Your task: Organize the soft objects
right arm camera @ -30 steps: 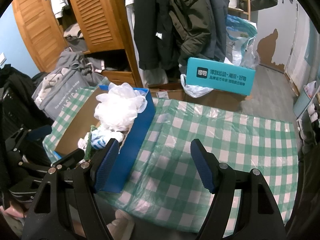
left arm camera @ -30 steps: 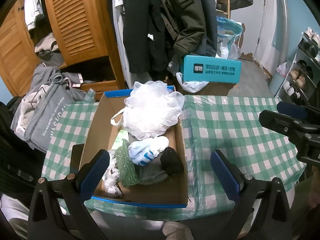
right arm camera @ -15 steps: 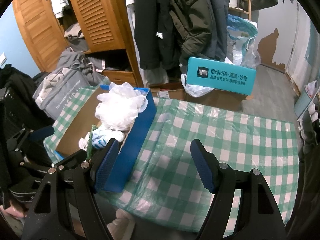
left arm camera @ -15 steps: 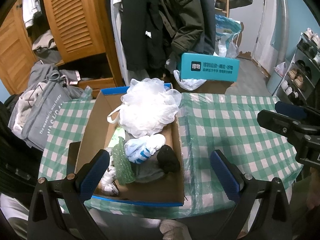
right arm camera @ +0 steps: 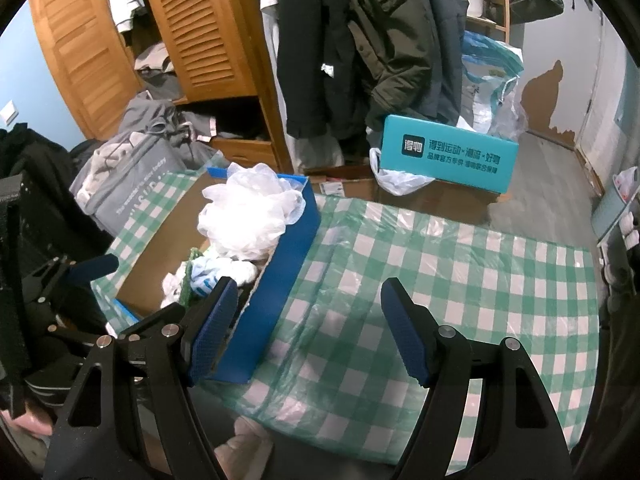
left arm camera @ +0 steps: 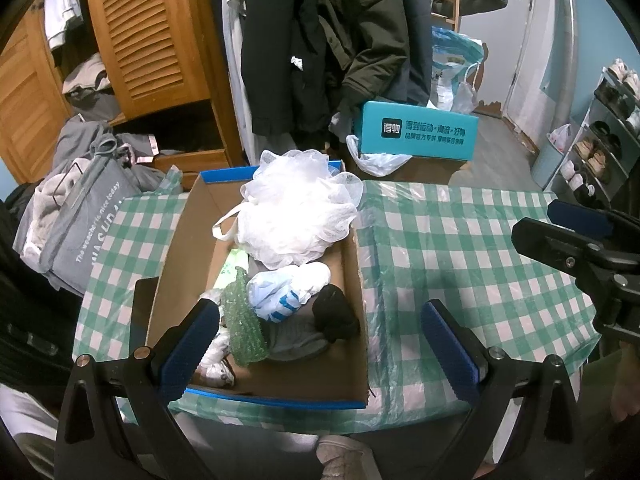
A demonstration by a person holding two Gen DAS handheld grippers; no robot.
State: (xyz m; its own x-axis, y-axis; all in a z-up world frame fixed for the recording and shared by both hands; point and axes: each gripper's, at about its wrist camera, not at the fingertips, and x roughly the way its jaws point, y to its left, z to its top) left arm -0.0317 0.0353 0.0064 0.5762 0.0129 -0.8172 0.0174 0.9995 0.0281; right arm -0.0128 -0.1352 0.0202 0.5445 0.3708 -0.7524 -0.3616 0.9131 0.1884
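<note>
A blue-edged cardboard box (left arm camera: 352,280) (right arm camera: 296,248) stands on the left half of the green checked table (left arm camera: 460,248) (right arm camera: 420,280). It holds a white mesh puff (left arm camera: 296,216) (right arm camera: 248,216), a white-and-blue bundle (left arm camera: 280,292) (right arm camera: 212,276), a green bubble-wrap roll (left arm camera: 242,320), a black sock (left arm camera: 336,312) and grey cloth (left arm camera: 296,336). My left gripper (left arm camera: 320,340) hovers open above the box's near end, nothing between its fingers. Over the table beside the box's right wall, my right gripper (right arm camera: 306,328) stands open and empty.
A teal carton (left arm camera: 416,132) (right arm camera: 448,156) sits beyond the table's far edge with plastic bags and hanging coats (left arm camera: 320,40). Grey bags and clothes (left arm camera: 80,208) pile at the left by a wooden wardrobe (left arm camera: 152,40). A shoe rack (left arm camera: 608,120) stands at the right.
</note>
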